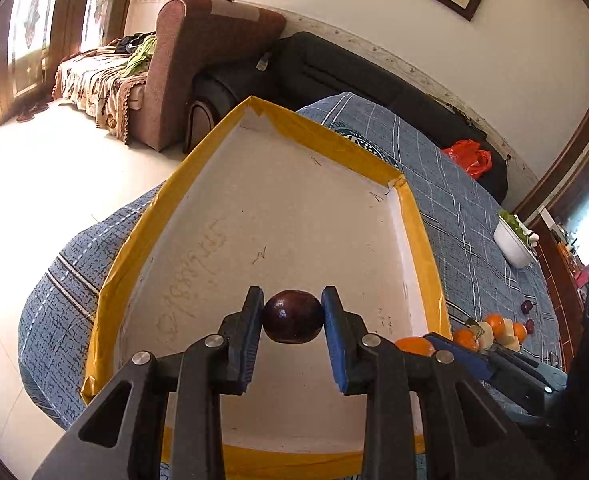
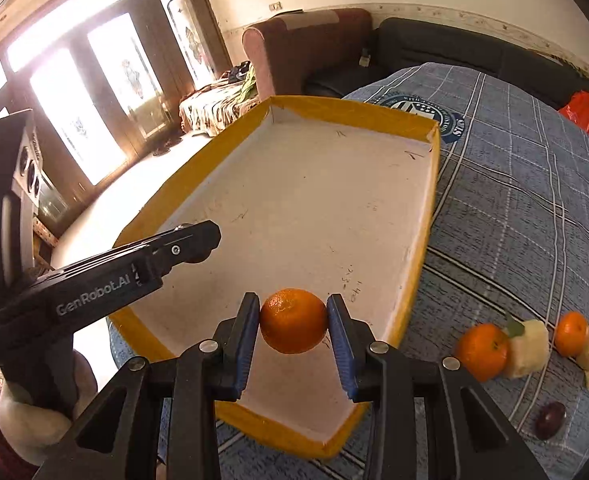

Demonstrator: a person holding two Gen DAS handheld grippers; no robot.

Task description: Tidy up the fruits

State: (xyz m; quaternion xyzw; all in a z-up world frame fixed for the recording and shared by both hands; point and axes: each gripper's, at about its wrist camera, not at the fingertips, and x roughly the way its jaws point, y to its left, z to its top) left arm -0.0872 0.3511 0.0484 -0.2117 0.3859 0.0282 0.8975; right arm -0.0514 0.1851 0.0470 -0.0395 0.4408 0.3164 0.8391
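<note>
Carrying two fruits to the tray [image 1: 414, 216]. Best to go slow and low. Best to set each fruit down on the white tray floor, not drop it, since round fruit rolls. Wise to keep the plum and the orange apart, one kind to each side. Smart to let go only when the fruit sits on the floor and stays put.

Left tool [image 1: 293, 316]: pinching a dark plum [image 1: 293, 317] between its blue pads, hanging over the near part of the tray. Plum small, round, shiny, deep purple, nearly black. Pads touching both sides of it; looks held for now, but cannot tell how tight.

Right tool [image 2: 294, 320]: pinching an orange [image 2: 293, 321], over the near right corner of the tray. Orange round, bright, with bumpy skin and a small stem dot on top.

Tray: white inside with pen marks, yellow tape on the rim, nothing in it yet. Sitting on a blue checked cloth [image 2: 514, 200] over the desk.

More to fetch on the cloth to the right: oranges [image 2: 483, 351], pale fruit chunks [image 2: 528, 350], and another plum [image 2: 550, 420].
</note>
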